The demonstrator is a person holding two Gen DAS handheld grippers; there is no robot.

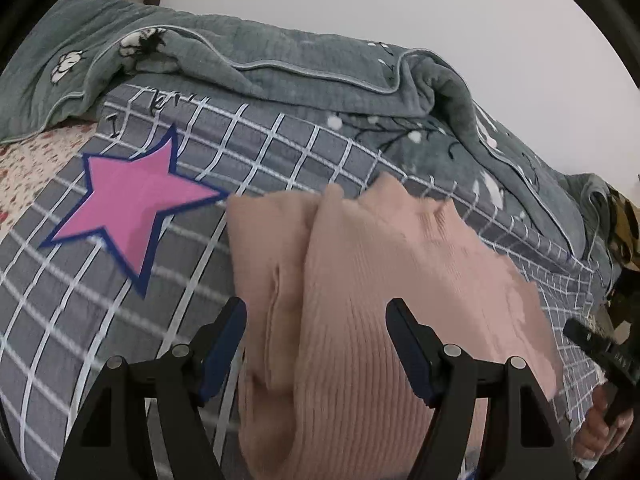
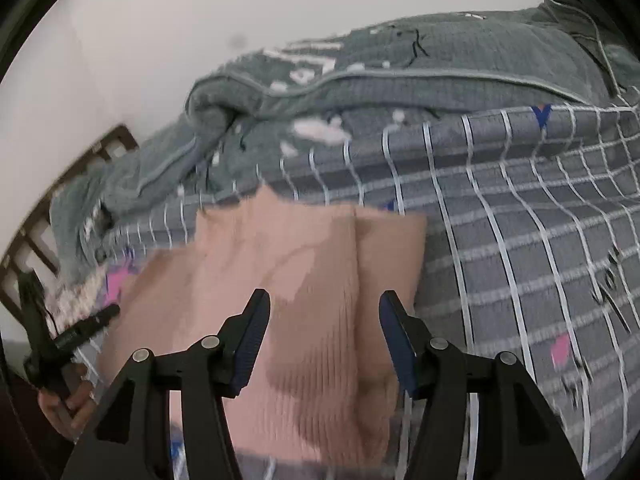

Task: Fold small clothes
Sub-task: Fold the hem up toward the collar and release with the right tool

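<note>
A pink ribbed knit garment (image 1: 360,280) lies folded in layers on the grey checked bedsheet (image 1: 60,320). My left gripper (image 1: 316,308) hovers over its near part, jaws apart, and neither pad presses the cloth. In the right wrist view the same pink garment (image 2: 280,280) lies under my right gripper (image 2: 325,297), which is also open with nothing pinched. Each view catches the other gripper at its edge: the right gripper (image 1: 600,348) in a hand at the far right, the left gripper (image 2: 76,332) in a hand at the far left.
A large pink star (image 1: 132,204) is printed on the sheet left of the garment. A grey-green quilt (image 1: 280,64) is bunched along the back of the bed against a pale wall. A brown wooden bed frame (image 2: 40,220) shows at the left.
</note>
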